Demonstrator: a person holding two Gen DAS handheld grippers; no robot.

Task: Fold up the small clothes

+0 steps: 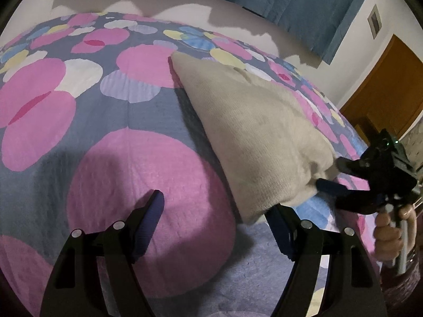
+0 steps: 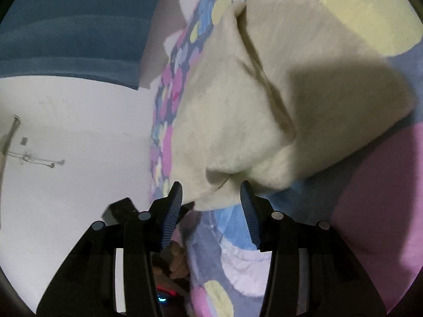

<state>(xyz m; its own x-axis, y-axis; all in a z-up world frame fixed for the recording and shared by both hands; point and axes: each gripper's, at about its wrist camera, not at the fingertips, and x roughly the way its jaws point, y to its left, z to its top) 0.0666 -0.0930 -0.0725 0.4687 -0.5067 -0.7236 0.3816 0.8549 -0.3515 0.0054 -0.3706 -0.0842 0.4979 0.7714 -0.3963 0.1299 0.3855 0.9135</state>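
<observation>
A cream knitted garment (image 1: 251, 121) lies folded on the flowered bedspread (image 1: 119, 137), running from the middle toward the right edge of the bed. My left gripper (image 1: 215, 200) is open wide over a pink circle, and the garment's near corner drapes over its right finger (image 1: 285, 227). In the left wrist view my right gripper (image 1: 329, 171) stands at the garment's right corner, its two fingers above and below the cloth. In the right wrist view the garment (image 2: 264, 92) fills the middle. Its bunched corner sits between the right gripper's (image 2: 210, 185) parted pads, which do not press on it.
A person's hand (image 1: 391, 232) holds the right gripper's handle at the bed's right edge. Blue curtains (image 1: 304, 2) hang behind the bed, next to a wooden door (image 1: 388, 87). A white wall (image 2: 74, 145) lies left of the bed edge in the right wrist view.
</observation>
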